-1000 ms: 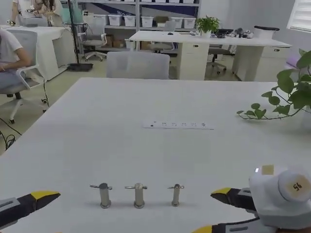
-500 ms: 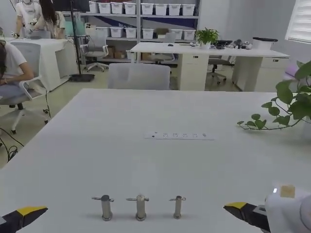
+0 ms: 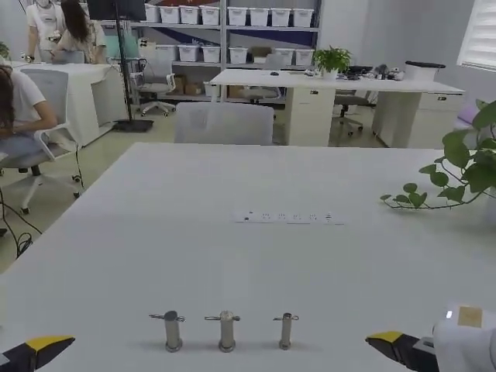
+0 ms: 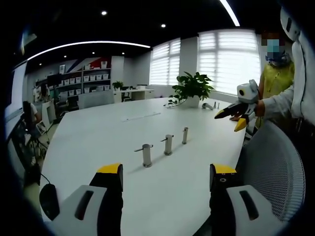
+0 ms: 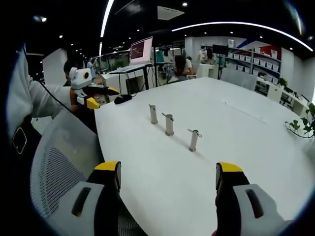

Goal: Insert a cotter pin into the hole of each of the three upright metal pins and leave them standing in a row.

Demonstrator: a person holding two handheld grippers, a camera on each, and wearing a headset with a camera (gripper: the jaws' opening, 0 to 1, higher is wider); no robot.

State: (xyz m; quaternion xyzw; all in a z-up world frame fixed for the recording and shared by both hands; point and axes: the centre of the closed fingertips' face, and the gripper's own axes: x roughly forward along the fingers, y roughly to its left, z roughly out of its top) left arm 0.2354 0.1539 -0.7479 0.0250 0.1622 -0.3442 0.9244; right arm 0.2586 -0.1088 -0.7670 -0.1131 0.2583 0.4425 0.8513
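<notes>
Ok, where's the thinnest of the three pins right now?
In the head view the thinnest pin stands upright at the right end of the row, next to the middle pin, near the front edge of the white table.

Flanking the pins (image 3: 226, 337), the left gripper (image 3: 43, 346) and right gripper (image 3: 391, 342) are cropped by the head view's bottom edge; the cotter pins (image 3: 167, 317) are too small to judge.

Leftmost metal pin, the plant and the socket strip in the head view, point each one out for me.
leftmost metal pin (image 3: 173, 335), head view, on its upright shaft.
plant (image 3: 459, 149), head view, on a large leaf.
socket strip (image 3: 288, 218), head view, on its middle.
</notes>
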